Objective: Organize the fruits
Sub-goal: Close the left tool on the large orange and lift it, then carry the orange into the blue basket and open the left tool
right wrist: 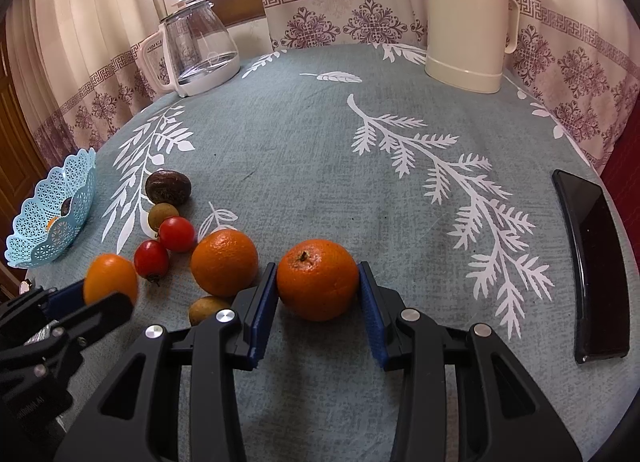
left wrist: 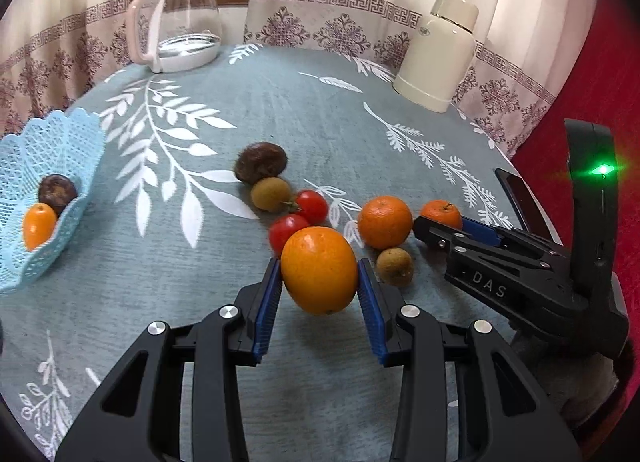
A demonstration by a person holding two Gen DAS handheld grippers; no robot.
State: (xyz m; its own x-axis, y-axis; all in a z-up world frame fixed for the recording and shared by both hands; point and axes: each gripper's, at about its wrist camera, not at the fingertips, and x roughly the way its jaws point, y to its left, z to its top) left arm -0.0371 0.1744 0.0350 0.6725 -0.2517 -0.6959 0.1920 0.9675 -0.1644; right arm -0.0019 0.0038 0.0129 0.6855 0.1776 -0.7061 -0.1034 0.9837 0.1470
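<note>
Gripping a smooth orange mid-frame, my left tongs clamp it above the bench; my right tongs pinch a mandarin resting mid-frame.

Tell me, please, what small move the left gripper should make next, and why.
Probably carry it left toward the blue basket. The left gripper has its jaws closed on the smooth orange fruit, which seems lifted off the tablecloth, and the basket already holds two fruits with room left.
</note>
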